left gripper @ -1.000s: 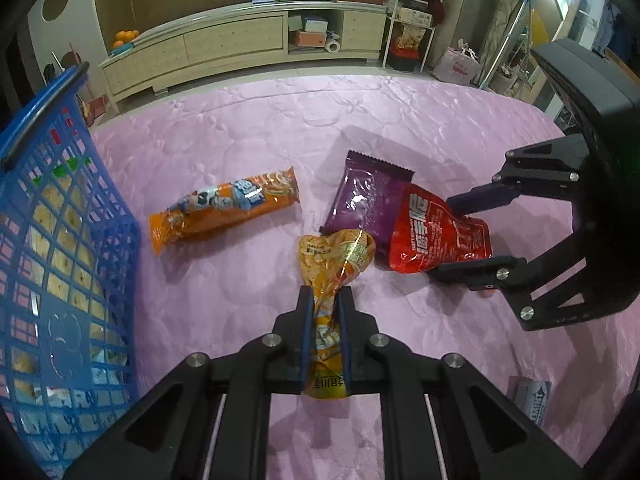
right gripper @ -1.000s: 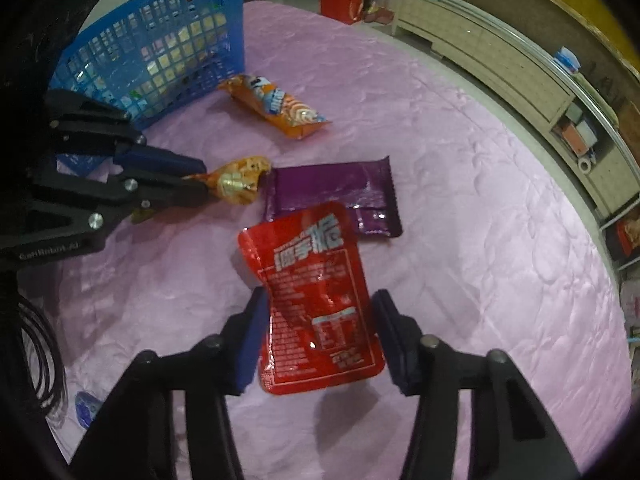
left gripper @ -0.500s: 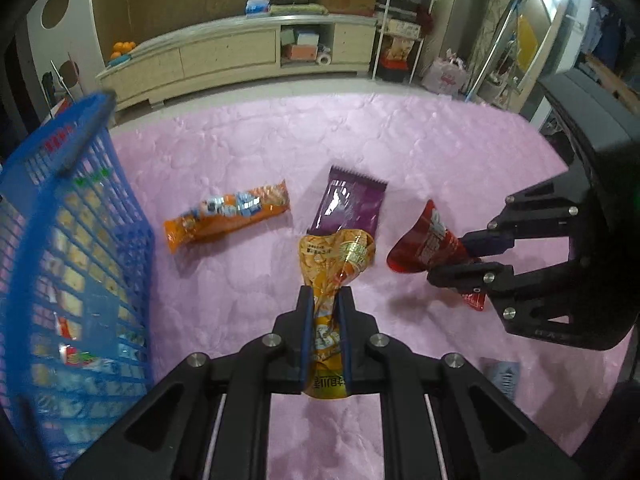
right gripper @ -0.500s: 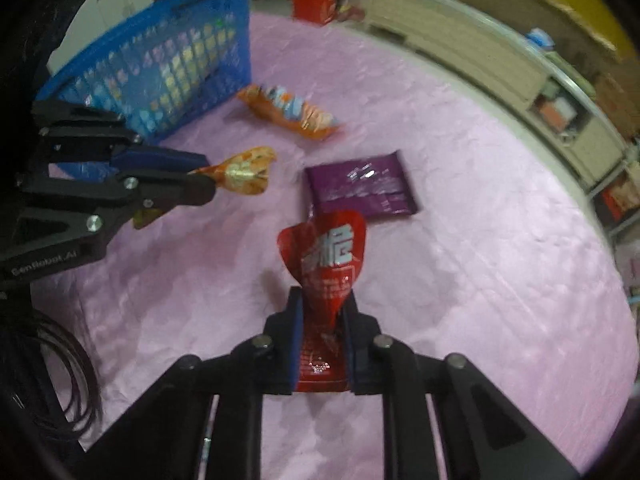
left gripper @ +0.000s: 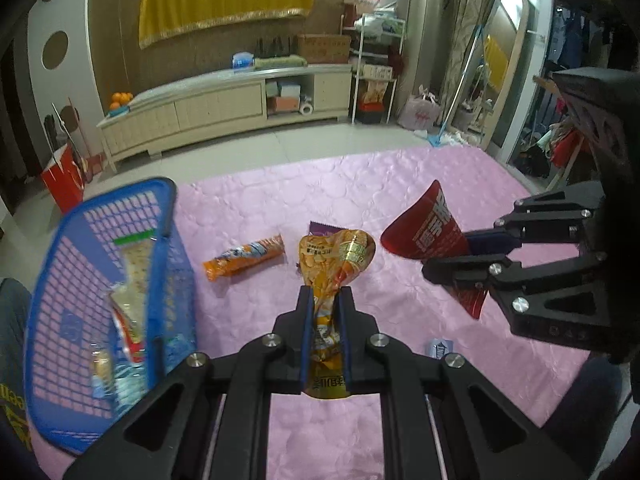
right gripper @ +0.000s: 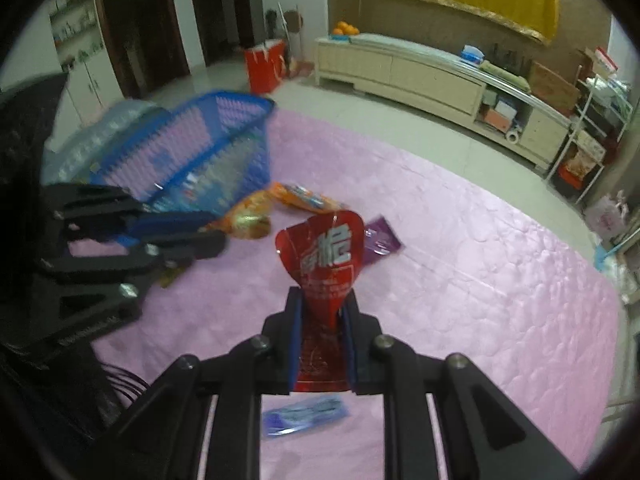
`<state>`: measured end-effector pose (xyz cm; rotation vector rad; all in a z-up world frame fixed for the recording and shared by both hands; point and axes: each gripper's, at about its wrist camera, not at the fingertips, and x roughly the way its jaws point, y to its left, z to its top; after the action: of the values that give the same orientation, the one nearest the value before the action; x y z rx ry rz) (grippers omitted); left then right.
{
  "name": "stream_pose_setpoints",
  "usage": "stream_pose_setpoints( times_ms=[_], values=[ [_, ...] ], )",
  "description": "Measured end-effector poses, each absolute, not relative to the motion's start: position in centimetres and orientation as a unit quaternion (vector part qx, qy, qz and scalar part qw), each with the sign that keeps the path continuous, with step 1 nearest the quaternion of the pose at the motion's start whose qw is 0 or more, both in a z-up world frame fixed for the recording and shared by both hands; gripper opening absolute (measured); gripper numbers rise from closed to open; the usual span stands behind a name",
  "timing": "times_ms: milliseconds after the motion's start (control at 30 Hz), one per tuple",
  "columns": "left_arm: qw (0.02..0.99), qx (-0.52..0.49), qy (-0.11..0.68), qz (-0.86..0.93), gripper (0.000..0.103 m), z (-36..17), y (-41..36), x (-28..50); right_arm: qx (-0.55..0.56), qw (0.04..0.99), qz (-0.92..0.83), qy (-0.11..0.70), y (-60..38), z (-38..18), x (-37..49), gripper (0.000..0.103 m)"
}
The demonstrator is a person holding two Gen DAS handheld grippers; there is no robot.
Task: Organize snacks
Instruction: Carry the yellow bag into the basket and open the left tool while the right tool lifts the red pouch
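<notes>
A: Why is the left gripper (left gripper: 325, 300) carrying that crinkly yellow-orange foil snack pouch (left gripper: 334, 268) by its lower end?

B: Pinching the flat sealed end seems to be giving the pads a firm bite, I judge, and it is leaving the puffed part sticking up free. The jaws are drawn in narrow, pressing the pouch from both sides, and the pouch is hanging clear above the quilted pink bed cover (left gripper: 360, 200).

A: And the right gripper (right gripper: 322, 312)?

B: It is doing the same: nearly closed, clamping the glossy red foil snack packet (right gripper: 324, 252) near its bottom edge, with the packet standing up out of the jaws. From the left wrist view it is sitting at about three o'clock.

A: Where is everything going?

B: Likely into the blue plastic lattice basket (left gripper: 64, 280), at about nine o'clock in the left view, already holding several packets. Both grippers are lifting their snacks off the cover, probably to clear its rim.

A: What is lying beyond?

B: A long orange wrapped snack bar (left gripper: 244, 256) is resting at eleven o'clock, and a flat purple snack packet (right gripper: 380, 238) is lying just behind the held pouches. Both are waiting on the cover.
</notes>
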<state>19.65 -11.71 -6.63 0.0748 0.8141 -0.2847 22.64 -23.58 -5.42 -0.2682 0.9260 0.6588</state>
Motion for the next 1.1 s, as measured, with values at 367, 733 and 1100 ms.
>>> stream_pose_setpoints(
  times_ms=[367,733,1100],
  values=[
    [0.923,0.049,0.360,-0.129,0.011,-3.2,-5.9,15.3,-0.095,0.869,0.261,0.409,-18.9,-1.5,18.9,0.023],
    [0.931,0.049,0.346,-0.100,0.011,-1.8,0.6,14.4,-0.047,0.874,0.279,0.396,-12.8,0.2,17.4,0.024],
    [0.929,0.027,0.361,-0.075,0.012,-2.4,5.3,16.0,-0.059,0.865,0.294,0.403,-7.4,-1.5,19.7,0.024]
  ],
)
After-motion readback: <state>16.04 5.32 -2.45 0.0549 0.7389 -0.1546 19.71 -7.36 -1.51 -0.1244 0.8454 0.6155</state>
